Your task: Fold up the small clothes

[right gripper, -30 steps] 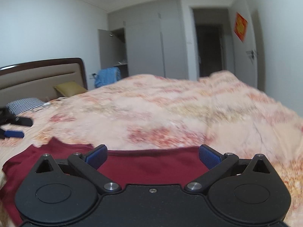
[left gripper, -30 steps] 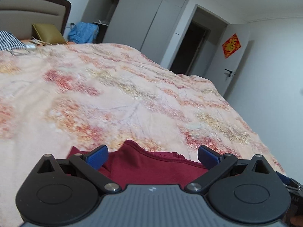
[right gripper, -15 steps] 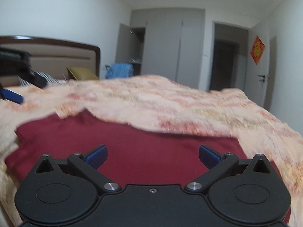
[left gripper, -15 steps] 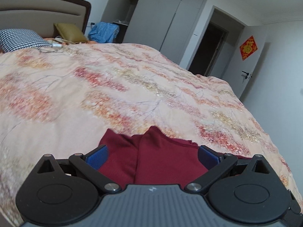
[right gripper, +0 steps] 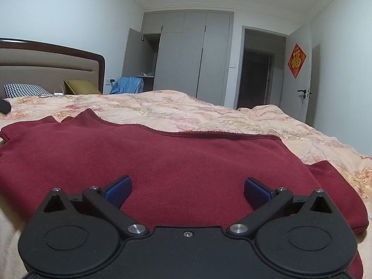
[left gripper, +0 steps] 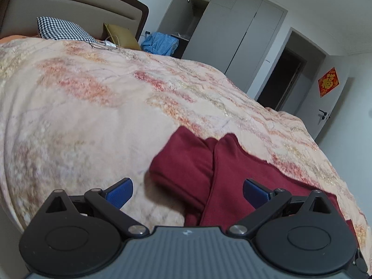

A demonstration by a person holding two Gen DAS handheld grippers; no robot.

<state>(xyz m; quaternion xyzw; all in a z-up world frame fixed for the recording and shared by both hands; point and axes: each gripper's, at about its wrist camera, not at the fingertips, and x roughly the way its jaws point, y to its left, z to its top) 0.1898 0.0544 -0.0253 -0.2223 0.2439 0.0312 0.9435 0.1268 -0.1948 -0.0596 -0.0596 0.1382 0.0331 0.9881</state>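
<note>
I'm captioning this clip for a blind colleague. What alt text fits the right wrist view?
A dark red garment lies spread flat on a peach floral bedspread, directly under the open right tongs, which grip nothing. Behind the bed are a padded headboard, grey wardrobes and a dark open doorway.

The near part of the dark red garment (right gripper: 186, 162) is hidden behind the right gripper (right gripper: 187, 191) body, and its left edge runs out of the right wrist view. In the left wrist view the left gripper (left gripper: 187, 191) body covers the garment's near hem. A dark object (right gripper: 5, 106) at the right view's left edge is cut off, unidentifiable.
</note>
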